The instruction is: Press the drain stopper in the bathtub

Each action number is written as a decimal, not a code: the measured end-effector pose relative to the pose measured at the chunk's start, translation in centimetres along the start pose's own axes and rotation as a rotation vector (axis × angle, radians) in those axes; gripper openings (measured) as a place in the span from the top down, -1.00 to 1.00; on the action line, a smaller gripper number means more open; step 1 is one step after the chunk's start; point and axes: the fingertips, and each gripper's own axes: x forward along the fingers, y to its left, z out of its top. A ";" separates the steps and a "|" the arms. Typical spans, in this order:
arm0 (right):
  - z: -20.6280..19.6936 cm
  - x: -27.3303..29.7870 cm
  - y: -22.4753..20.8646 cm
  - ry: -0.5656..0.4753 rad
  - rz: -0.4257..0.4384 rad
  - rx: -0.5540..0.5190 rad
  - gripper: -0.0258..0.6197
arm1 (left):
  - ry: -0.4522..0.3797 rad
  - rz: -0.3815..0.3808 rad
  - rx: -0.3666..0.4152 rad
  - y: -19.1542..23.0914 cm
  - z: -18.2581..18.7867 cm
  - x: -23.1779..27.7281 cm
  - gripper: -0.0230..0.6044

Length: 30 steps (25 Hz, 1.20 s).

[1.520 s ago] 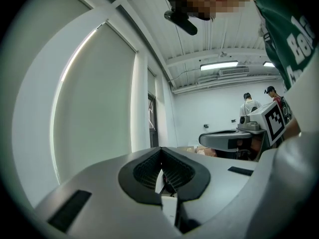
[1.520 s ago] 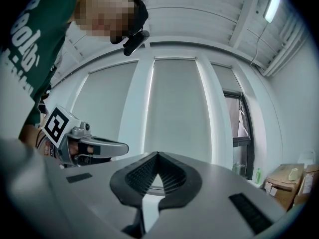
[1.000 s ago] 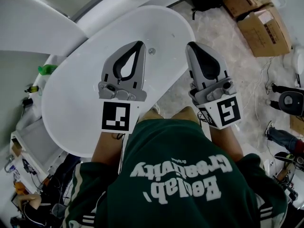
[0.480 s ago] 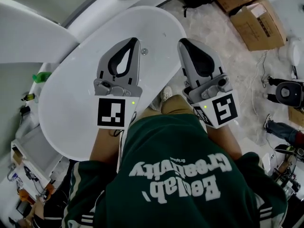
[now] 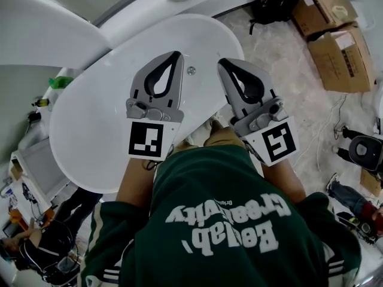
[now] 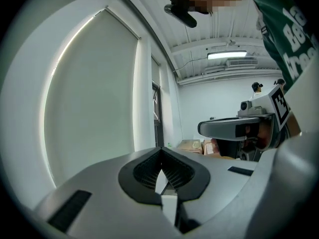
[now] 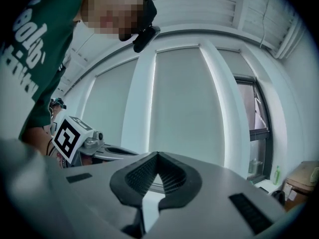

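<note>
white bathtub (image 5: 90,124) w/ drain stopper (image 5: 191,70) near left gripper (image 5: 175,55) tip; right gripper (image 5: 223,62) alongside, both jaws together & empty

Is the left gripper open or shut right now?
Shut: on the left gripper the jaw tips meet, with nothing held between them.

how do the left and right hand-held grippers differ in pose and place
The left hand-held gripper hangs over the bathtub basin; the right hand-held gripper hangs over its rim and the floor. The left points nearly straight ahead, while the right slants toward the tub. The drain stopper lies nearer the left tip. Both are shut and empty.
</note>
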 end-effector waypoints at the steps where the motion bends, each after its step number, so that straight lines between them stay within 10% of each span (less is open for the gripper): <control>1: -0.3 0.1 -0.4 0.010 0.020 -0.004 0.89 | 0.007 0.006 -0.004 -0.2 -0.1 0.5 0.90; 14: -8.0 1.4 -5.1 0.087 0.194 0.270 0.89 | 0.087 0.072 -0.009 -0.2 -5.1 5.4 0.90; 30: -25.5 7.8 -1.1 0.327 0.307 0.218 0.89 | 0.157 0.154 -0.088 4.8 -19.5 3.4 0.90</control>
